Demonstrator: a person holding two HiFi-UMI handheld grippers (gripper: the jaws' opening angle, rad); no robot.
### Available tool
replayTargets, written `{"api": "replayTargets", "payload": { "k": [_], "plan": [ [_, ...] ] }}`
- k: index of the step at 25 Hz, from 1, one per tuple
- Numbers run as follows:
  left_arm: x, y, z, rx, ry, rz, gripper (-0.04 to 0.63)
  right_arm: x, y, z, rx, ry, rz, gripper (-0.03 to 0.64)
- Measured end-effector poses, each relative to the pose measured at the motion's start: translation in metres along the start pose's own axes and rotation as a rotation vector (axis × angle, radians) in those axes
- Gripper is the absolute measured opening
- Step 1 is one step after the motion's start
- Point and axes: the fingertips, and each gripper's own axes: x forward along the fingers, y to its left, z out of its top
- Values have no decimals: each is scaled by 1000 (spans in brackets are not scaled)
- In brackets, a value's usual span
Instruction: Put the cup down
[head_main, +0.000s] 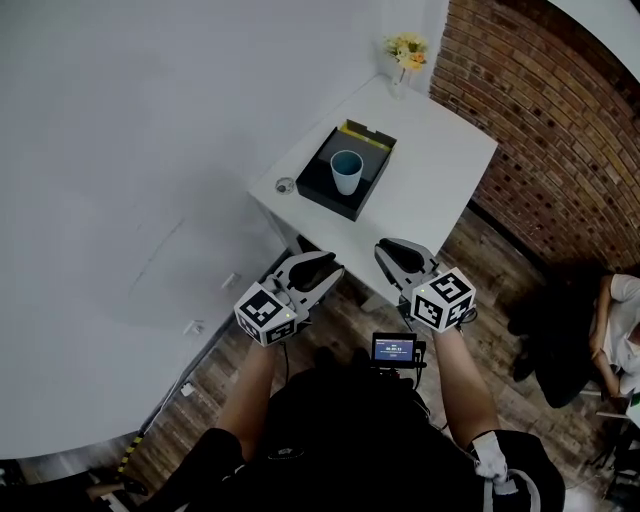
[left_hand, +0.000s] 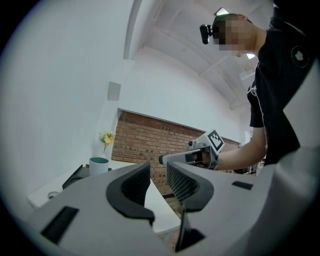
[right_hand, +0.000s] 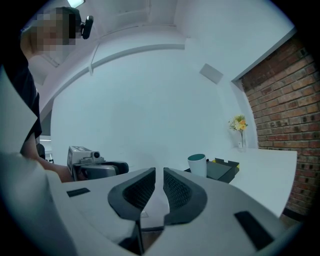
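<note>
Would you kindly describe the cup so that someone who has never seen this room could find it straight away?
Start at the white table beside the brick wall; a shallow black tray lies on it. The cup stands upright in that tray, pale outside and teal inside. Its neighbour, the vase of yellow flowers, stands on the bare tabletop at the far corner.

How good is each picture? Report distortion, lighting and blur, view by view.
Head view: fisheye bows the brick wall; the white table is bright, the floor dim; the cup is sharp. Left gripper view: black round vignette, the left hand-held gripper looms large, a mosaic patch sits top right. Right gripper view: same vignette, soft even light; the cup reads clearly.
</note>
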Motion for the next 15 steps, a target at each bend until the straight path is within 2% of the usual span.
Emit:
{"api": "replayTargets", "payload": {
  "k": [15],
  "plan": [
    [3, -2, 0, -17, -3, -8, 96, -4, 2, 0, 13, -4, 6, 61]
  ]
}}
